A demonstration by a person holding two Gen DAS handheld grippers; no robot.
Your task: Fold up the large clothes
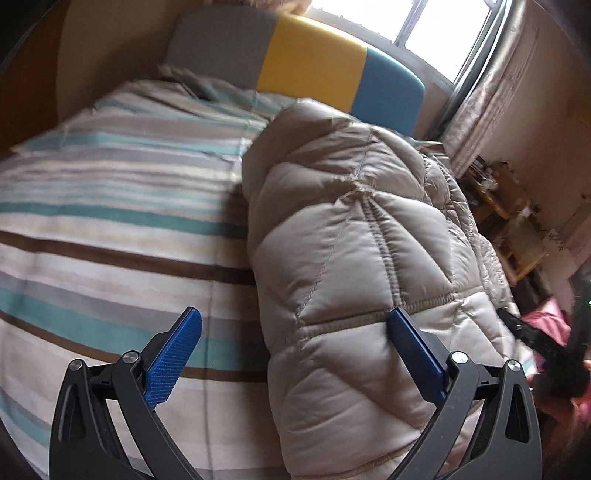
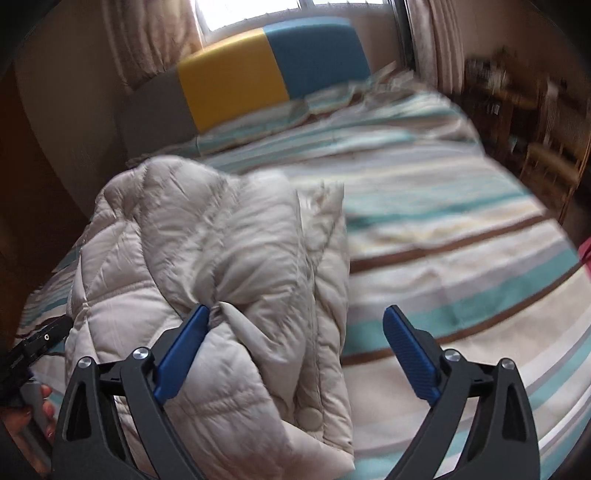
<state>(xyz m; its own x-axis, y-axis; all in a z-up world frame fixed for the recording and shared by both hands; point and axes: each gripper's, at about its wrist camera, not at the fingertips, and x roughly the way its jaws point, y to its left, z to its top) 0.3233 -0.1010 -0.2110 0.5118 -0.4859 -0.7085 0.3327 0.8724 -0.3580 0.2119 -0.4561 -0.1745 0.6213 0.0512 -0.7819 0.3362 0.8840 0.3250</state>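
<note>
Nearest us in the left wrist view, our left gripper (image 1: 293, 334) stands with its jaws spread wide and nothing between them; the pad at 3 o'clock hangs over the jacket, the pad at 9 o'clock over bare bedspread. In the right wrist view our right gripper (image 2: 295, 332) is likewise released, jaws wide apart. Its 9 o'clock pad sits right by a puckered fold of fabric, though we cannot tell whether it touches; the other pad is over the bedspread.

Just beyond the jaws lies the puffer jacket (image 1: 354, 236), beige and quilted, already doubled into a thick bundle on the bed (image 1: 110, 206). From the left gripper it fills the 12 to 3 o'clock side; from the right gripper it sits at 9 to 11 o'clock, a round snap button (image 2: 309, 417) showing on its near edge.

We judge it light, soft and springy, with a slick shell: the padding will likely puff back and layers may slide. A grip on a stitched seam or hem, through all layers, should hold better than a pinch of a puffy panel.

Farther off, at 12 o'clock, the striped bedspread runs to a grey, yellow and blue headboard (image 2: 236, 85), with a curtained window (image 1: 424, 22) behind it.
</note>
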